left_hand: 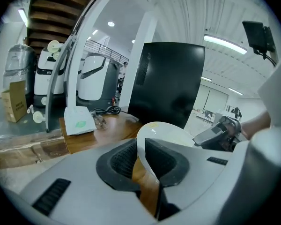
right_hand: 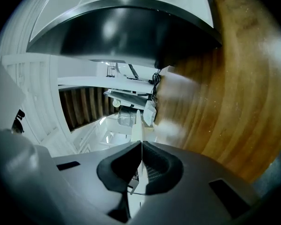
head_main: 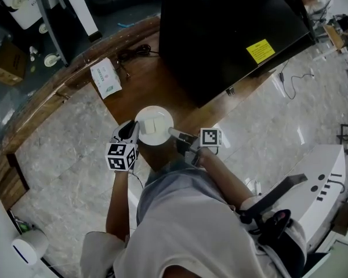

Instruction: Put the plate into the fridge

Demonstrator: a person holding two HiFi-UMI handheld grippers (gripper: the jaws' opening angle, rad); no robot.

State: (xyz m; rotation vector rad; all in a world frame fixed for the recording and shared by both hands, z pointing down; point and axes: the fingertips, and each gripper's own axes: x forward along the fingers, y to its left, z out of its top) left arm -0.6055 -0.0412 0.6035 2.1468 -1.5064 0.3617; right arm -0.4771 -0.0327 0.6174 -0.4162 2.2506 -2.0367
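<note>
So far the white plate (head_main: 153, 126) is off any surface and carried at waist height in front of the person, over the near edge of the wooden floor strip (head_main: 142, 86), with both grippers on it. The left gripper (head_main: 129, 133) has its jaws drawn partway in around the plate's left rim. In the left gripper view the white rim runs between the dark pads, lies against the right one and seems to meet the left one at the tip, so this reads as a grip. The right gripper (head_main: 177, 135) is clamped nearly all the way together on the right rim, and its own view shows the plate edge-on as a thin white line pinched between the pads. The black fridge (head_main: 232, 28), marked by a yellow sticker (head_main: 260, 51), stands further off and to the right on the same wood. No open door or lit interior shows in any view, so it looks closed. A white packet (head_main: 106, 77) and a dark cable (head_main: 133, 54) lie on the wood to the far left, clear of the way. By this reckoning the pick-up is done. Reaching the fridge, opening its door, which would need one gripper freed, and setting the plate inside are all left.
</note>
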